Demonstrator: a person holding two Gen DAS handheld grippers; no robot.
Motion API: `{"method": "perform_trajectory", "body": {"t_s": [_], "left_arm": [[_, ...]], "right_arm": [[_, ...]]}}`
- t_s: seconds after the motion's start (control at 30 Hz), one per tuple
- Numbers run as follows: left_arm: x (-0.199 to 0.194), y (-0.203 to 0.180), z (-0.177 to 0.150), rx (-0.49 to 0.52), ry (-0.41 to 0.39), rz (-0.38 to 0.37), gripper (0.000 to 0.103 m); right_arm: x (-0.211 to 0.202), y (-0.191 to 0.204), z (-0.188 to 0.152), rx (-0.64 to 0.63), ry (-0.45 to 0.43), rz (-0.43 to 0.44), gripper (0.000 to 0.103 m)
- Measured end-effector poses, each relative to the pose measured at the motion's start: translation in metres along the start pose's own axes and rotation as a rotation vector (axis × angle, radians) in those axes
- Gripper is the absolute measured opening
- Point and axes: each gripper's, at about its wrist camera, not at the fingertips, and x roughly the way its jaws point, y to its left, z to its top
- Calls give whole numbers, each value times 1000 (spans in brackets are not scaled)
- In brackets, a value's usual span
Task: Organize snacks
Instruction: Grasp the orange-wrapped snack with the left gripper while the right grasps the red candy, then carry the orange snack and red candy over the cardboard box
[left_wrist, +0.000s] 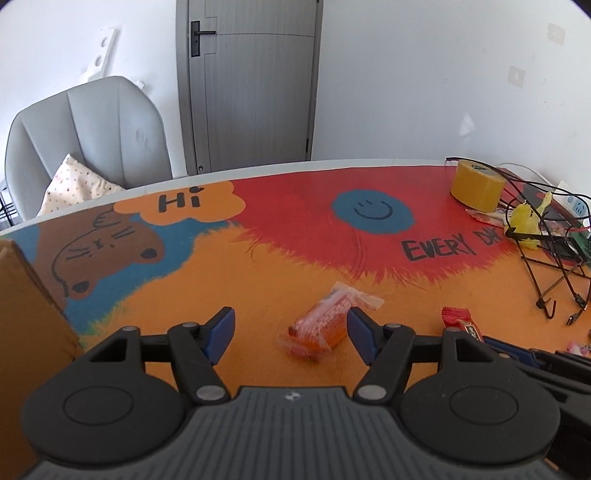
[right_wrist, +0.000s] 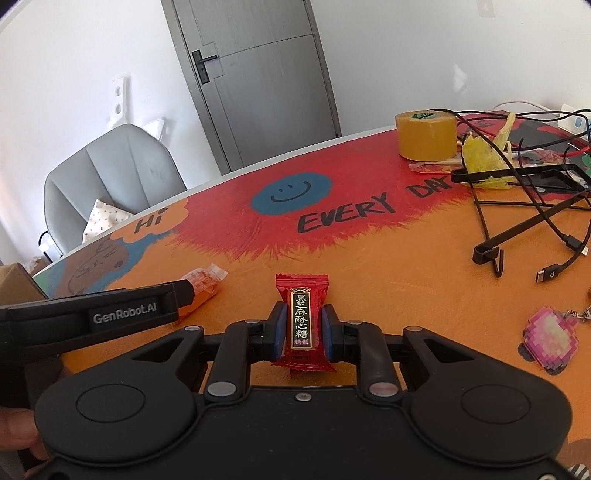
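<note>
- The right gripper (right_wrist: 303, 334) is pinching the red candy (right_wrist: 302, 322) across its narrow middle, blue pads flat against both long sides of the wrapper. The candy points away from the camera, just above the painted tabletop (right_wrist: 369, 266).
- The left gripper (left_wrist: 290, 334) stands spread, with nothing between its pads. The orange snack packet (left_wrist: 325, 323) lies on the table just beyond and between the fingertips, nearer the right-hand pad; whether that pad touches it cannot be told.
- Taking the red candy as landmark: the orange packet lies near it to its left in the right wrist view, partly hidden behind the left gripper's body. The yellow tape roll (right_wrist: 426, 136) sits far beyond it to the right, beside a tangle of cables (right_wrist: 535, 206).
- A cardboard box (left_wrist: 22, 314) stands at the left edge of the left wrist view, well apart from the candy. It is probably where the snacks go, though that is a guess.
- Both snacks look light, with thin, crinkly film that is likely slippery.
- The orange packet looks to hold a firm block inside loose clear wrap. The best hold would be across the block's short width, not on the flared sealed ends, which would fold and slip.
</note>
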Motion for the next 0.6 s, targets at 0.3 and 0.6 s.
{"method": "perform_trajectory", "body": {"t_s": [0.3, 0.6], "left_arm": [[12, -9, -6, 57, -7, -12, 42], [-9, -2, -10, 36, -4, -30, 22]], "right_arm": [[-2, 4, -4, -16, -5, -21, 22], [-12, 8, -7, -9, -5, -10, 21]]}}
